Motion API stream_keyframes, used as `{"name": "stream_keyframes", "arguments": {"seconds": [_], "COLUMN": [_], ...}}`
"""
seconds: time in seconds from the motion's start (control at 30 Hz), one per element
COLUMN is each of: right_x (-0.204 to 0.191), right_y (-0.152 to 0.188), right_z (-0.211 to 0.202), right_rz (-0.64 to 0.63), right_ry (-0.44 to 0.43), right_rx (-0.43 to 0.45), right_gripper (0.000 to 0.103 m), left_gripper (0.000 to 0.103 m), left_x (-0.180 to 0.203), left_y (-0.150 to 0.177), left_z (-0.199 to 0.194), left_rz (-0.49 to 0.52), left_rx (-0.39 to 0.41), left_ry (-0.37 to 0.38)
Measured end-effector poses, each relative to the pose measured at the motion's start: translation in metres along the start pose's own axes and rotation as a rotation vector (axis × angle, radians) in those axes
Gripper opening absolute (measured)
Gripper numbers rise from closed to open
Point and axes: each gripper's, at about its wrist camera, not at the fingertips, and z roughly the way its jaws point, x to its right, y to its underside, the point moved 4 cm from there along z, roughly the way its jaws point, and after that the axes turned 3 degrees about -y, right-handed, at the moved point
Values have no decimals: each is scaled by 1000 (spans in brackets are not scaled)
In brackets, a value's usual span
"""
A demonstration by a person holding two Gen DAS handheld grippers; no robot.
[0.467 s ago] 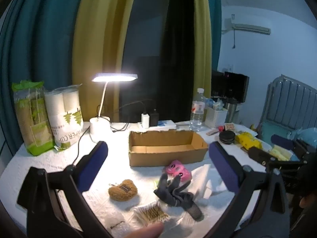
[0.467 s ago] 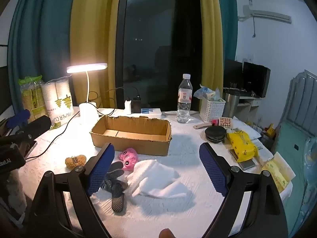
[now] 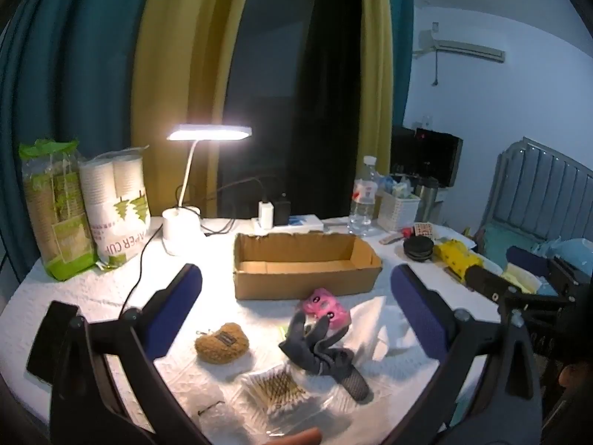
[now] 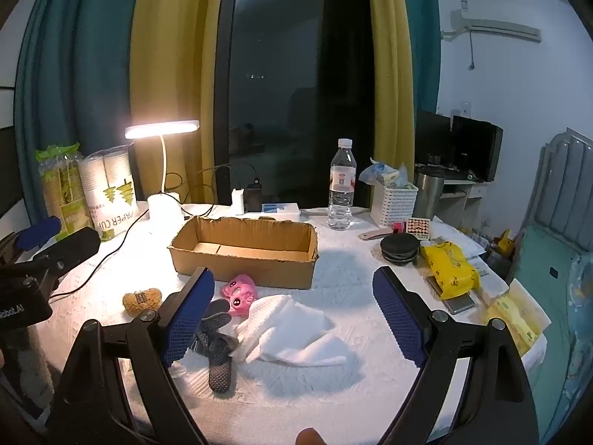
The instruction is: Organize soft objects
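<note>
An open cardboard box (image 3: 304, 280) (image 4: 241, 263) stands empty mid-table. In front of it lie a pink plush toy (image 3: 326, 306) (image 4: 240, 294), a dark grey glove (image 3: 322, 352) (image 4: 217, 341), a white cloth (image 3: 378, 322) (image 4: 292, 330) and a brown plush pouch (image 3: 222, 343) (image 4: 142, 298). My left gripper (image 3: 296, 285) is open and empty, held above and before these. My right gripper (image 4: 292, 285) is open and empty above the white cloth. The left gripper also shows in the right wrist view (image 4: 40, 256).
A lit desk lamp (image 3: 185, 222), its cable, packs of paper cups (image 3: 118, 207), a water bottle (image 4: 341, 189), a white basket (image 4: 393, 204), a yellow pack (image 4: 448, 267) and black lids (image 4: 399, 247) ring the table. A clear packet of cotton swabs (image 3: 276, 389) lies near the front edge.
</note>
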Motion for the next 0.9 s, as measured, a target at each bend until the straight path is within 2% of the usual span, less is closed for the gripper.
{"name": "stream_keyframes", "arguments": {"seconds": [0.9], "right_x": [9], "right_y": [-1], "right_z": [-3], "right_rz": [32], "right_ry": [-12], "right_rx": [19], "right_gripper": [90], "left_gripper": [103], "left_x": [-15], "left_y": [4], "left_z": [1], "left_rz": [-22], "left_rx": [-22], "left_ry": [-2]}}
